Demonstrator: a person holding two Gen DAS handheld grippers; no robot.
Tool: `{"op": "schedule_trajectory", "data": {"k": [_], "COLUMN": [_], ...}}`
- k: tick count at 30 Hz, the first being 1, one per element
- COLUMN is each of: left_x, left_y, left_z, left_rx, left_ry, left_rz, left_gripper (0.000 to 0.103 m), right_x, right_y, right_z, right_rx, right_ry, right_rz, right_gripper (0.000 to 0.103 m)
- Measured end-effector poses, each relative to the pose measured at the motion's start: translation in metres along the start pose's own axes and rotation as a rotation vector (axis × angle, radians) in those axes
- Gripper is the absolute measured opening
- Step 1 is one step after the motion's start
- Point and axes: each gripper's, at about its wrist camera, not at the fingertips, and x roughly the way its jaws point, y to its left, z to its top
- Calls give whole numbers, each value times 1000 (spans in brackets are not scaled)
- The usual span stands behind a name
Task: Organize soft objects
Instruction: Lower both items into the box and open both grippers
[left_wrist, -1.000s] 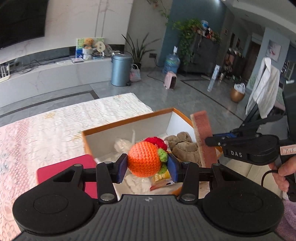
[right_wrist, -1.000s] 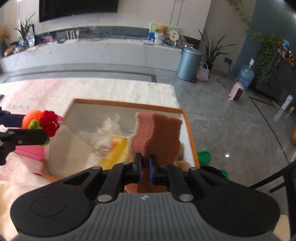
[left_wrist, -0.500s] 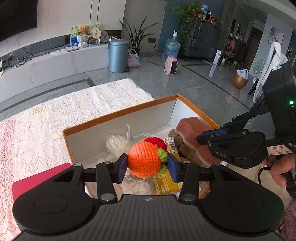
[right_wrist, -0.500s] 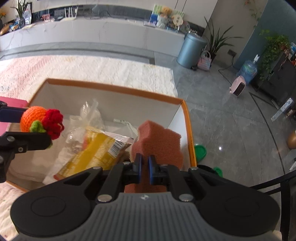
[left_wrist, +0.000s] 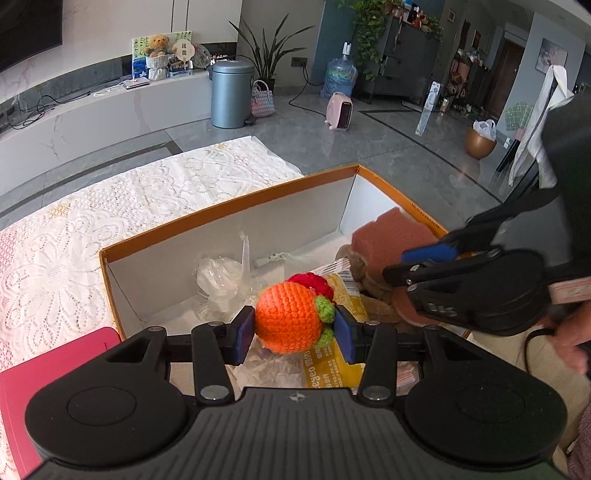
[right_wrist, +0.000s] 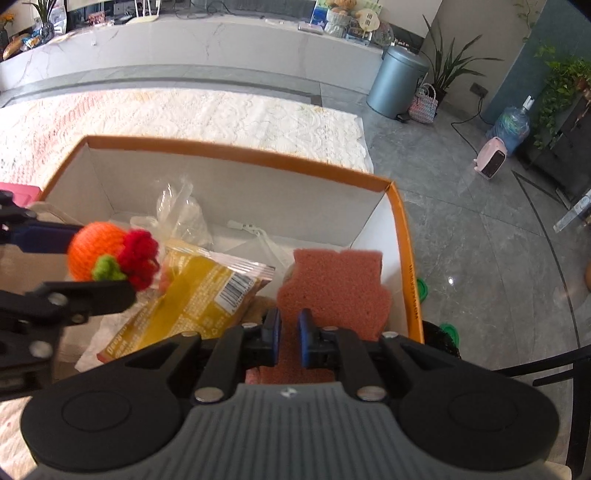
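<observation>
Clamping a crocheted orange ball (left_wrist: 288, 319) between its blue pads, the left hand-held gripper (left_wrist: 294, 332) sits low in the centre of its own frame, above the open cardboard box (left_wrist: 229, 206); the right hand-held gripper (right_wrist: 289, 338) has just been opening, its jaws now parted around a pink sponge (right_wrist: 334, 291) that stands between them at the box's right wall, and whether the pads touch it cannot be told; a yellow snack packet (right_wrist: 192, 302) and clear plastic bags (left_wrist: 221, 277) lie inside; the box rests on a lace-covered desk (left_wrist: 55, 240).
</observation>
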Motion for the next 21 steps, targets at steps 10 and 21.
{"op": "schedule_trajectory", "data": {"k": [10, 21], "left_x": [3, -37], "left_y": [-1, 1], "left_z": [-2, 0], "left_rx": [-4, -9], "left_ry": [19, -69], "left_rz": [12, 22], "left_gripper": [59, 74], "right_x": [-18, -48], "right_y": [3, -3], "right_z": [-5, -6], "right_rx": [9, 63], "right_ry": [-34, -81], "right_rz": [11, 13], "right_gripper": [47, 65]}}
